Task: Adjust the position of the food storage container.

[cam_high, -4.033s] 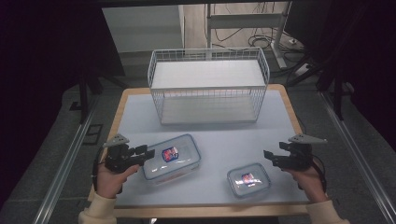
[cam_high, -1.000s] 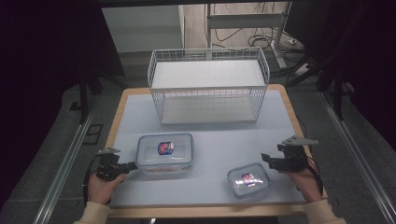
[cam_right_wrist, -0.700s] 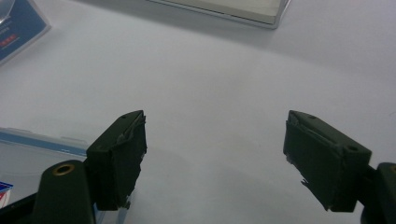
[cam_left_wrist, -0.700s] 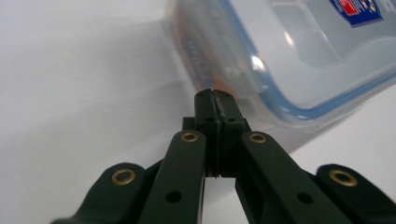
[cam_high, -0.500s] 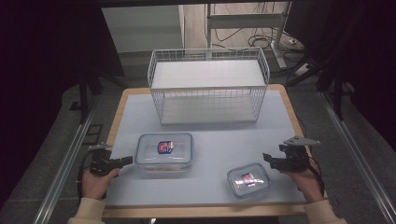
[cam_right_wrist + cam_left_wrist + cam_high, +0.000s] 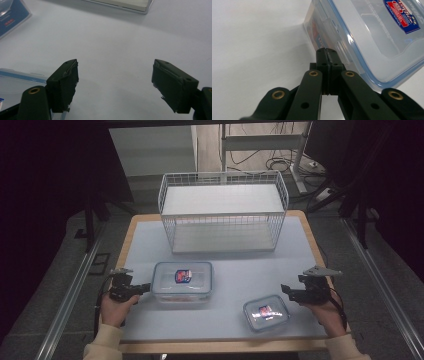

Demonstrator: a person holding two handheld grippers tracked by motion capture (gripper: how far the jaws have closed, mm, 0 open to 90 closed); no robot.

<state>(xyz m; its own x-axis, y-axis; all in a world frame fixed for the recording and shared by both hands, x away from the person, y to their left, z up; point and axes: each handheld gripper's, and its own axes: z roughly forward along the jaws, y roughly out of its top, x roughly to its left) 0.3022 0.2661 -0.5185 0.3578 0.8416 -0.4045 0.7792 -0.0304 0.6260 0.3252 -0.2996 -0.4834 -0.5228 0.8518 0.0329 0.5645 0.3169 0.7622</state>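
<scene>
A pale table point(image 6: 225, 270) carries a white wire basket point(image 6: 223, 212) at its far side. Nearer the person, left of middle, sits a large clear lidded box point(image 6: 182, 281) with a red and blue label. A smaller lidded box point(image 6: 266, 313) lies near the front right. The left gripper point(image 6: 145, 288) has its jaws pressed together, tips at the large box's side latch point(image 6: 332, 27). The right gripper point(image 6: 285, 290) holds its jaws wide apart over bare tabletop, just beside the small box.
</scene>
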